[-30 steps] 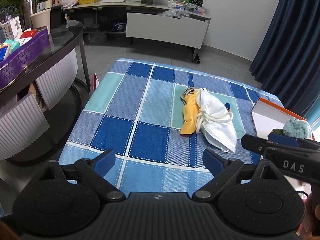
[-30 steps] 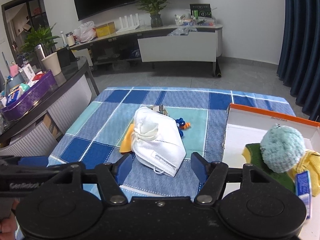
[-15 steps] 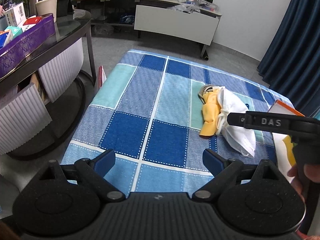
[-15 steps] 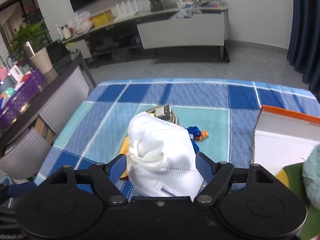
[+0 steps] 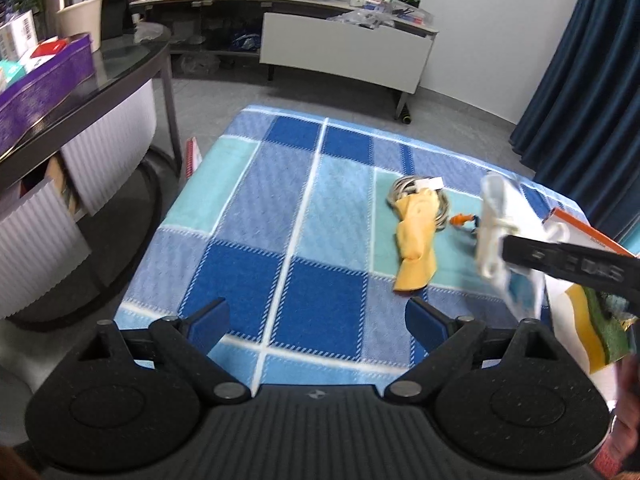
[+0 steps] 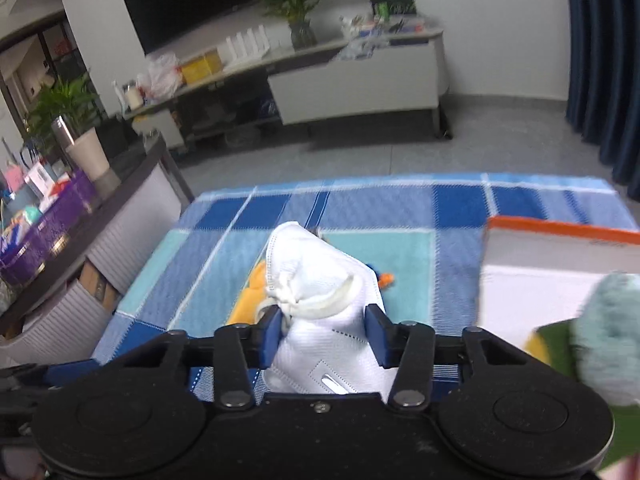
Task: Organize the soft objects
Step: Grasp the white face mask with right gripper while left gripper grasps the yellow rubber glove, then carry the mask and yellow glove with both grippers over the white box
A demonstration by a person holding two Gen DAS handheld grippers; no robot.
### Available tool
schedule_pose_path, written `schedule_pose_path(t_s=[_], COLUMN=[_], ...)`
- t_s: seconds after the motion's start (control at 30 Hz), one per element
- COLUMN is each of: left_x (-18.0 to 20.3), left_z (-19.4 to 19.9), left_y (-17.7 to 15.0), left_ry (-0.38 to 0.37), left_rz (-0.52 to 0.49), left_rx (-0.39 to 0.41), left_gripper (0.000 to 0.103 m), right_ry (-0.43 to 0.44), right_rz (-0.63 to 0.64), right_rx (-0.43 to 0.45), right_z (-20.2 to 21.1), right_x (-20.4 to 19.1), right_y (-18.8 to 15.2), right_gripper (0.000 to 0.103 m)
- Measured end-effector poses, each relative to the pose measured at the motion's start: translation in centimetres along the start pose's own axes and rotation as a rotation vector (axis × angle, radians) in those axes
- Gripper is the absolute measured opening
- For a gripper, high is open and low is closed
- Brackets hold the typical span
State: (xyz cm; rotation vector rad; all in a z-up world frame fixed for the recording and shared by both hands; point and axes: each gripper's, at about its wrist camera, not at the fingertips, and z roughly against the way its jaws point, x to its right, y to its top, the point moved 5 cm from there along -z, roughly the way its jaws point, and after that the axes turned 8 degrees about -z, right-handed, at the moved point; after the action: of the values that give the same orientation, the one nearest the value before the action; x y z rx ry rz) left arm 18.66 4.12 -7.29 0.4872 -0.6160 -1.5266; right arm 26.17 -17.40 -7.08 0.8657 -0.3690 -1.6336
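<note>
My right gripper [image 6: 323, 326] has a white face mask [image 6: 320, 280] between its blue pads, and its jaws are closing on it. In the left wrist view the mask [image 5: 496, 216] hangs off the cloth under that gripper's black finger [image 5: 560, 262], beside the white box with an orange rim [image 5: 576, 224]. A yellow cloth [image 5: 416, 248] lies on a coiled cable [image 5: 416, 192], with orange-and-blue earplugs [image 5: 460, 220] next to them. My left gripper [image 5: 318, 316] is open and empty over the near edge of the checkered tablecloth [image 5: 320, 240].
The box [image 6: 560, 236] holds a teal fluffy ball [image 6: 608, 320] and a green-and-yellow sponge [image 5: 600, 320]. A dark glass side table with a purple tray [image 5: 40, 92] stands to the left. A low TV console [image 5: 344, 44] is at the back, and dark curtains [image 5: 592, 80] hang on the right.
My right gripper moved in over the mask, closed its pads on it and lifted it off the yellow cloth toward the box. The left gripper stayed open.
</note>
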Motion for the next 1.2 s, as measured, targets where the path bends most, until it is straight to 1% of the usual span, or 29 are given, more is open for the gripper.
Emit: schedule_pose_path(t_s=[0.07, 0.13, 0.27, 0.37, 0.43, 0.47, 0.5, 0.57, 0.6, 0.63, 0.7, 0.8, 0.93, 1.2], left_x=[0.6, 1.3, 3.0, 4.2, 4.8, 5.1, 5.2, 5.6, 5.7, 5.8, 5.7, 5.2, 4.7, 4.1], left_z=[-0.5, -1.3, -3.0, -4.6, -5.9, -6.4, -6.8, -7.5, -7.9, -8.2, -8.0, -7.0, -4.4, 1.5], left_y=[0.6, 1.4, 3.1, 3.9, 4.2, 4.2, 4.2, 4.2, 4.2, 4.1, 3.9, 3.6, 3.3, 1.0], left_ry=[-0.010, -0.014, -0.028, -0.030, -0.033, -0.038, -0.045, -0.051, -0.048, -0.057, -0.066, -0.094, -0.094, -0.058], left_rz=[-0.019, -0.040, -0.084, -0.115, -0.128, -0.127, -0.129, -0.148, -0.154, -0.156, -0.162, -0.141, -0.145, -0.115], left_rx=[0.010, 0.017, 0.046, 0.050, 0.038, 0.033, 0.029, 0.017, 0.012, 0.008, 0.023, 0.033, 0.059, 0.076], left_gripper=[0.095, 0.092, 0.090, 0.084, 0.076, 0.074, 0.070, 0.056, 0.043, 0.033, 0.028, 0.025, 0.025, 0.025], right_ry=[-0.007, -0.016, -0.028, -0.020, -0.030, -0.038, -0.043, -0.034, -0.035, -0.035, -0.026, -0.022, -0.018, -0.001], right_rz=[0.009, 0.010, 0.015, 0.008, 0.019, 0.027, 0.026, 0.008, 0.005, 0.005, -0.003, -0.002, 0.002, 0.020], right_rx=[0.022, 0.046, 0.082, 0.090, 0.101, 0.106, 0.109, 0.105, 0.108, 0.110, 0.114, 0.122, 0.129, 0.132], right_z=[1.6, 3.0, 5.2, 6.1, 6.6, 6.8, 6.8, 6.9, 7.0, 7.1, 7.3, 7.7, 8.1, 9.7], right_x=[0.4, 0.7, 1.2, 1.6, 1.7, 1.7, 1.8, 2.2, 2.3, 2.2, 2.3, 2.0, 1.6, 0.3], right_y=[0.0, -0.2, -0.5, -0.8, -1.1, -1.2, -1.2, -1.4, -1.4, -1.4, -1.5, -1.6, -1.8, -3.3], right_gripper=[0.054, 0.054, 0.054, 0.054, 0.054, 0.054, 0.054, 0.054, 0.054, 0.054, 0.054, 0.054, 0.054, 0.054])
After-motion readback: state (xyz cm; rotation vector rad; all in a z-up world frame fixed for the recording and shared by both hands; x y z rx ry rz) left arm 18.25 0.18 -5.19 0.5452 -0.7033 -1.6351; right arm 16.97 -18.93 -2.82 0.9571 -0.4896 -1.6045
